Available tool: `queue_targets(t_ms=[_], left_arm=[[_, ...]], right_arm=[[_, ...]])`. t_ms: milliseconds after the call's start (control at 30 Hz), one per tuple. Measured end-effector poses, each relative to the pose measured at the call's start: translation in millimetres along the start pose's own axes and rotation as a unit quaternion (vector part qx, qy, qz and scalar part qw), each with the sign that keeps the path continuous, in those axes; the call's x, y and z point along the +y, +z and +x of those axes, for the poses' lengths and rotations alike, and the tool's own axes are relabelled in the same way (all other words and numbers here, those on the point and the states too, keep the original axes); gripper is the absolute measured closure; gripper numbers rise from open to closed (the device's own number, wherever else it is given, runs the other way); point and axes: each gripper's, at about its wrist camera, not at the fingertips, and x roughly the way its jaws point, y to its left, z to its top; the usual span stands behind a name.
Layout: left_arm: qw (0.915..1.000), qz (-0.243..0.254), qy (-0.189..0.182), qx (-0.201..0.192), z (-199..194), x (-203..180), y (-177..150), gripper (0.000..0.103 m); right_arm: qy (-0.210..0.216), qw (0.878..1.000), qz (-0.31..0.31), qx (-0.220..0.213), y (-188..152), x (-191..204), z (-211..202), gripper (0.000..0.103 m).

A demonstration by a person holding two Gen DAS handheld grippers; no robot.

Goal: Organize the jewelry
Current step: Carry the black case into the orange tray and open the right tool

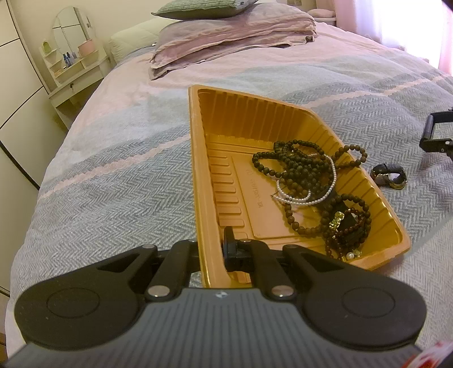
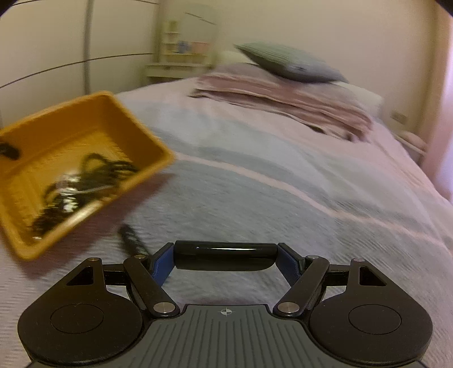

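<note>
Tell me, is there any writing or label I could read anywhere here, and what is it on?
Embossed lettering on the floor of the gold tray: it is there, but upside down and too faint to read.
Small bottles on the vanity shelf: too small to read any labels.
Right wrist view: too blurred, no text found.

I see a golden-orange ribbed tray [image 1: 203, 158] holding dark brown bead strands [image 1: 297, 167] and a white pearl string [image 1: 325, 195], on a bed [image 1: 113, 175] spread with grey-blue herringbone crossed by pale pink stripes, beneath mauve pillows [image 1: 232, 36] and a green-striped cushion [image 1: 195, 8].
</note>
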Motion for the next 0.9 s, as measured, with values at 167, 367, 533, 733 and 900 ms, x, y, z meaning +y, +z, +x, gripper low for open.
queue_targets(t_ms=[167, 367, 533, 733, 900], left_arm=[[1.0, 0.003, -0.001, 0.0, 0, 0, 0, 0.098], [1.0, 0.003, -0.001, 0.0, 0, 0, 0, 0.098], [1.0, 0.004, -0.001, 0.0, 0, 0, 0, 0.098], [1.0, 0.003, -0.002, -0.001, 1, 0, 0, 0.098], [1.0, 0.004, -0.002, -0.001, 1, 0, 0, 0.098]], right_arm=[[0.078, 0.995, -0.057, -0.008, 20, 26, 1, 0.027], [0.159, 0.977, -0.137, -0.024, 47, 62, 3, 0.027], [0.207, 0.961, -0.183, -0.03, 59, 89, 11, 0.027], [0.232, 0.948, -0.214, -0.032, 69, 111, 23, 0.027], [0.252, 0.939, -0.233, -0.029, 78, 124, 33, 0.027]])
